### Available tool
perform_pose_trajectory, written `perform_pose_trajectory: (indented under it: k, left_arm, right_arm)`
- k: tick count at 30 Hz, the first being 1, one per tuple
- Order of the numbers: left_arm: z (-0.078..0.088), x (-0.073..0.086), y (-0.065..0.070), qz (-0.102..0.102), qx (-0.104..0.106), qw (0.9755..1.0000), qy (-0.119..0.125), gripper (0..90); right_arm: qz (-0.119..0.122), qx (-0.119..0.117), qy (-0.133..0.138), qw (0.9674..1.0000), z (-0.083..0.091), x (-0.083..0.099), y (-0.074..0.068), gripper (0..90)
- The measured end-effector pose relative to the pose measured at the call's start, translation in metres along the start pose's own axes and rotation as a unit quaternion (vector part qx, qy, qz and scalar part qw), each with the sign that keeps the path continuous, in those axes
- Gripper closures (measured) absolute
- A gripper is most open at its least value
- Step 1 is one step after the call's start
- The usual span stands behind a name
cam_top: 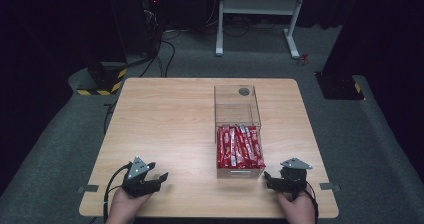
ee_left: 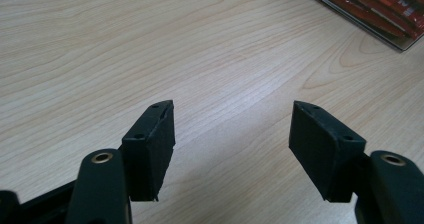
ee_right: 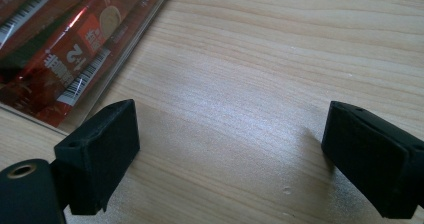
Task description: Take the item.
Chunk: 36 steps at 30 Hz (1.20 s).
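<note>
**Both grippers open and empty at the near edge**

The left gripper point(cam_top: 159, 178) sits at the bench's point(cam_top: 170, 114) near-left corner, fingers point(ee_left: 150, 149) spread wide, holding nothing. The right gripper point(cam_top: 268, 178) sits at the near-right corner, likewise spread. Each hand point(cam_top: 125, 204) grips from behind.

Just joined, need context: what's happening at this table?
Nothing is being handled yet. A person holds a claw in each hand at the near edge of the table. The left claw and right claw both sit open and empty. Between them is a clear box with red packets in its near half.
</note>
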State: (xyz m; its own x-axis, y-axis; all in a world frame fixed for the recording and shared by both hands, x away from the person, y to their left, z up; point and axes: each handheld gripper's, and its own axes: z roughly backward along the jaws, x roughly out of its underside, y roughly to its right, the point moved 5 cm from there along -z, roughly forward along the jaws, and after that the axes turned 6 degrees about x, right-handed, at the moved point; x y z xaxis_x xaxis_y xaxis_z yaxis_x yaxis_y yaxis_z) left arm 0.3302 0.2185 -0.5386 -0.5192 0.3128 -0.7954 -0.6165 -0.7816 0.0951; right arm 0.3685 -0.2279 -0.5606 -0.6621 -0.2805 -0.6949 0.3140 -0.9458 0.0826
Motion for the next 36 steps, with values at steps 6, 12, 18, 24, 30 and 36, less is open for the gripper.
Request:
perform_pose_trajectory:
  k: [6,12,18,24,30,36]
  left_arm:
    - [-0.005,-0.007,0.008,-0.004,0.006,1.0,0.003,35.7]
    - [-0.008,-0.012,0.015,-0.006,0.016,0.9998,0.006,36.5]
    - [-0.01,-0.017,0.021,-0.012,0.023,0.9996,0.01,36.9]
    - [-0.016,-0.024,0.028,-0.011,0.034,0.9993,0.013,37.1]
    - [-0.02,-0.031,0.035,-0.017,0.04,0.9989,0.016,37.4]
    - [-0.024,-0.042,0.043,-0.035,0.043,0.9984,0.015,37.8]
  right_arm:
    - [0.001,-0.001,0.0,1.0,0.0,0.0,0.0,8.1]
    - [0.003,-0.002,0.0,1.0,0.0,0.0,0.0,8.1]
    - [0.003,-0.002,0.001,1.0,0.0,0.0,0.0,8.2]
    - [0.003,-0.002,0.001,1.0,0.0,0.0,0.0,8.1]
    - [0.003,-0.002,0.001,1.0,0.0,0.0,0.0,8.1]
    - [0.003,-0.002,0.001,1.0,0.0,0.0,0.0,8.1]
